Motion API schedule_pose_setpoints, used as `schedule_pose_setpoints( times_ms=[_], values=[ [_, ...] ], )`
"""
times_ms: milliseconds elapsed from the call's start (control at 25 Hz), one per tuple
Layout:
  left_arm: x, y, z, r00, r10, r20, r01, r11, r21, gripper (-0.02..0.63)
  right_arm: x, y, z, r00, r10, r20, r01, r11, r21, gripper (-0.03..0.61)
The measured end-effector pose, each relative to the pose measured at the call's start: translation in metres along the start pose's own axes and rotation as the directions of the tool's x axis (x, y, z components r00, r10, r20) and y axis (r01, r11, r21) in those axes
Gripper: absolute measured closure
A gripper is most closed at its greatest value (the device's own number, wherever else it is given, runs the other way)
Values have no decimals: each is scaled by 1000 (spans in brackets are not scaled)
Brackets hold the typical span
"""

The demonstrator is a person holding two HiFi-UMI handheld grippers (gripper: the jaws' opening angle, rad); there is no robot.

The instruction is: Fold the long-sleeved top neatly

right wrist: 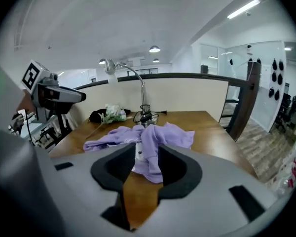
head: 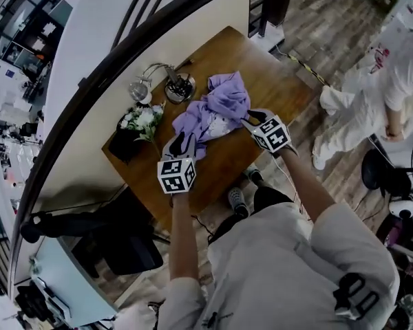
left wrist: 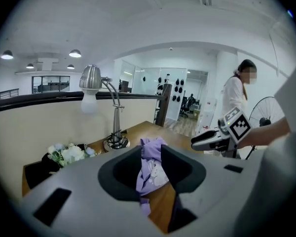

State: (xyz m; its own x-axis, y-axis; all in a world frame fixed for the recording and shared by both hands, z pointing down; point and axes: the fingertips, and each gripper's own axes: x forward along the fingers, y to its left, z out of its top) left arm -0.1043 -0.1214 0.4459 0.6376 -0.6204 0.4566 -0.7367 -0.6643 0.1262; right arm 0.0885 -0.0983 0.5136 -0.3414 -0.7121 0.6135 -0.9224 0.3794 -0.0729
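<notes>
Between the jaws of the left gripper (left wrist: 152, 169), which stood apart and pressed on nothing, I could see only a strip of crumpled cloth lying further off. The right gripper (right wrist: 147, 164) was the same: jaws released, the gap empty, cloth showing beyond it. Both hovered over the near side of the brown wooden table (head: 268, 71), the left one just beside the near left corner of the cloth, the right one close to its near right edge.

The cloth was the soft lilac long-sleeved top (head: 217, 108), heaped in a bunch at the middle of the table, its sleeves and hem tangled so that I could not tell one from another. Further left stood a silver gooseneck desk lamp (head: 171, 82), and beside it a bunch of white flowers (head: 141, 121) on something dark. Well apart to the right, a person in white clothes (head: 372, 91) was on the plank floor.

To my eye the folding had not begun; this was the reach for a first hold. The next move would call for each gripper to pinch an edge and draw the top out flat, clear of the lamp, before any fold.
</notes>
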Motion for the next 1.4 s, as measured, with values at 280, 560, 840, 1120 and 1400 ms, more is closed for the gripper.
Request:
schedule_pose_setpoints(
  times_ms=[280,560,840,1120,1400],
  values=[
    [50,18,0,997,34,-67,-35,999,-21,483,103,-30,-17,985,83,-155,-92,994,-56,378],
    [110,31,-21,984,44,-175,-55,997,-58,483,153,-57,-55,948,134,-287,-152,987,-44,552],
    [158,37,-23,977,28,-210,-37,999,-36,483,88,-126,-73,960,105,-258,-131,988,-86,554],
    [195,46,-26,973,34,-228,-47,998,-49,483,21,-263,-137,895,-128,-427,80,989,-127,554],
    [216,60,-25,968,65,-241,-85,993,-76,483,-5,-335,-157,782,-219,-583,136,974,-182,469]
  ],
)
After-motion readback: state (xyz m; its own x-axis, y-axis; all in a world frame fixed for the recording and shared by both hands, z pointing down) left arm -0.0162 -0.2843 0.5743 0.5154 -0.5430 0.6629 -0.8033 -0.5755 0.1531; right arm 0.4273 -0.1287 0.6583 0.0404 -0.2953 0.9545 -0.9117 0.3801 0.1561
